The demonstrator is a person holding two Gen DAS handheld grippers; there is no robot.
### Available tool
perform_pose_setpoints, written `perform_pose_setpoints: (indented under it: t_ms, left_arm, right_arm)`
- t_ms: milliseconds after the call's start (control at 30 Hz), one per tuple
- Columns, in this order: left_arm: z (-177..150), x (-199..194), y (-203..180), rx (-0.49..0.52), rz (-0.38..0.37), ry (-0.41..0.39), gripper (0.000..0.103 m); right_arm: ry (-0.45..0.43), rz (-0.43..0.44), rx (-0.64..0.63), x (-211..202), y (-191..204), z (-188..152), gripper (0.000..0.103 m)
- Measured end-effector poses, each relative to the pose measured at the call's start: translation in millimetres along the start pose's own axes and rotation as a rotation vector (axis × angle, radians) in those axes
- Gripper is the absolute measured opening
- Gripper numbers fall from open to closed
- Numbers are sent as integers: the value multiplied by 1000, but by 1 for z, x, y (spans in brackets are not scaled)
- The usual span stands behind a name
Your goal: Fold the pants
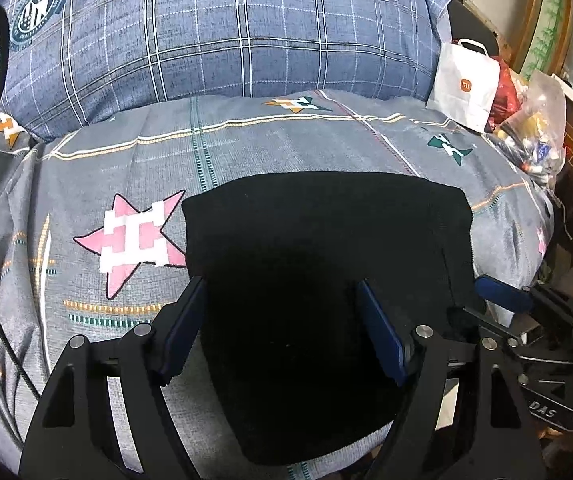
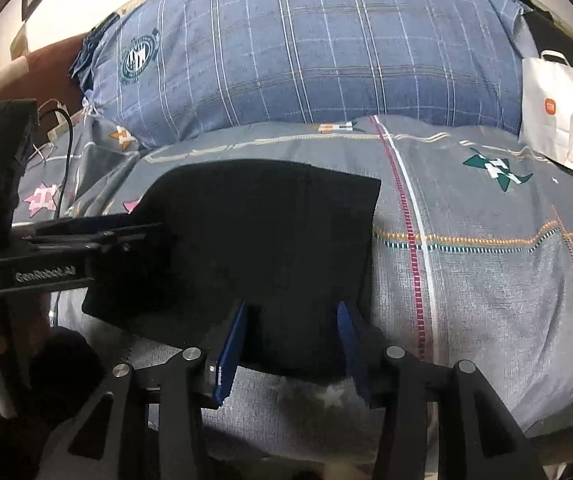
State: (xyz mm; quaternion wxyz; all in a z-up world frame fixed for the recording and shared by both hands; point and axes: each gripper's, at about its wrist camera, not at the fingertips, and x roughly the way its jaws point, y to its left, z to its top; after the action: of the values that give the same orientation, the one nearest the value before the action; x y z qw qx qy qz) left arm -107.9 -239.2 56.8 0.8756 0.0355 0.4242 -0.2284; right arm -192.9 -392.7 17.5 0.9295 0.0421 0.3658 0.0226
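Both wrist views look steeply down, close, sharing the pants (image 1: 318, 264).

The pants (image 1: 318, 256) are plain black, with no pattern that shows. Under them the bedsheet (image 1: 246, 148) is grey, crossed by thin orange, teal and red dashed lines and printed with pink-and-white, green and orange stars. The pillow (image 1: 214, 32) is blue with a white and dark check (and a round dark-green crest near one corner). The paper bag (image 1: 462, 84) is white with a small orange logo. Both grippers are black with blue pads (image 2: 232, 344).
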Motion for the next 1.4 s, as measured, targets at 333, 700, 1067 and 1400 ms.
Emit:
perform_pose_setpoints:
  t_ms: [333,700,1067,1400]
  left_arm:
    - [7,-15,4,-26,-21,-23,76]
    - [-1,-2,4,-23,-11,19,82]
    - [1,-13,16,-27,31,5,82]
    - [3,-23,16,-32,2,-21,82]
  right_arm:
    - [-48,21,32,-17,-3,15,45]
    - [-9,25,36,-1,2,16,48]
    - [-36,47,131,-2,-16,16,51]
    - [-37,97,232,0,-27,12,64]
